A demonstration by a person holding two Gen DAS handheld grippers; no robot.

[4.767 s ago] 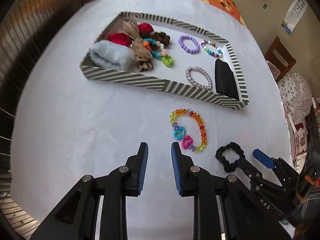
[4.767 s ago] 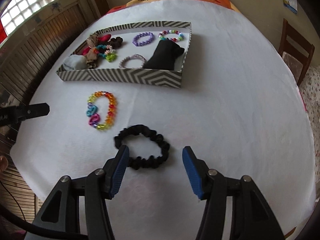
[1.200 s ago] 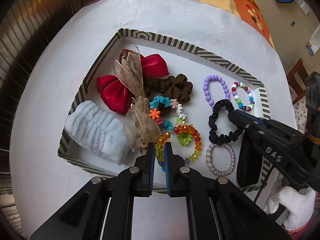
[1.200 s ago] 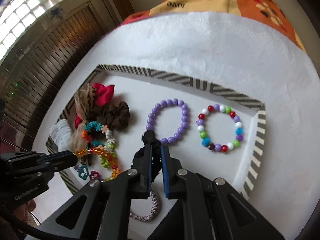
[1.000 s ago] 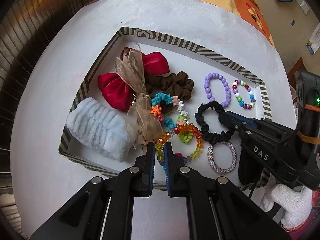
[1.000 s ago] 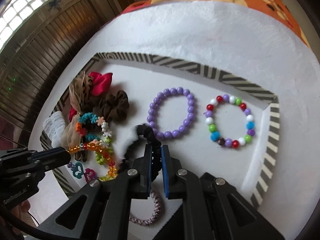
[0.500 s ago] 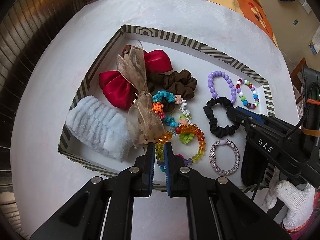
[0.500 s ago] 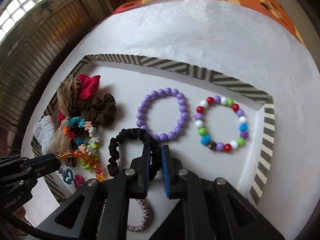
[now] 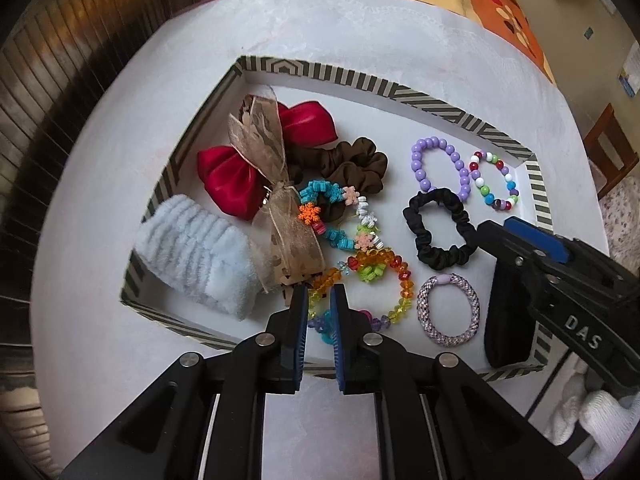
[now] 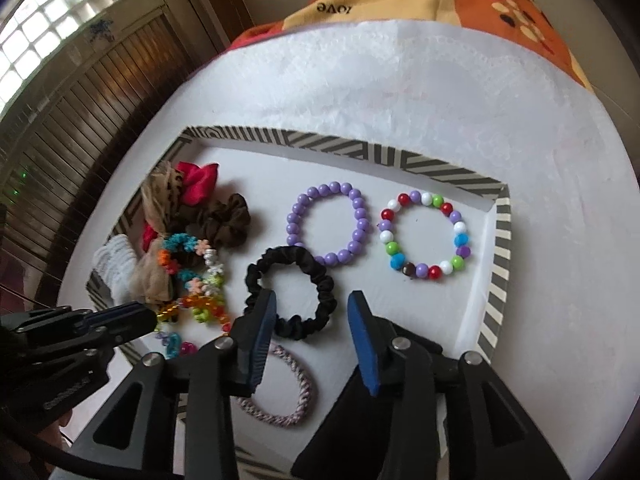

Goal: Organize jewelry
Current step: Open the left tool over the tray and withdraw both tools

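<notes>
The striped tray holds the jewelry. My left gripper is shut on the rainbow bead bracelet, which lies inside the tray at its near side; it also shows in the right wrist view. My right gripper is open just above the black scrunchie, which lies flat on the tray floor. In the left wrist view the right gripper sits at the scrunchie's right edge.
In the tray: red bow, brown ribbon, brown scrunchie, pale blue band, flower bracelet, purple bead bracelet, mixed bead bracelet, lilac braided band, black pouch. White tablecloth around.
My right gripper has opened and let go of the black scrunchie, which now lies in the tray. My left gripper stays shut on the rainbow bracelet, lowered into the tray.
</notes>
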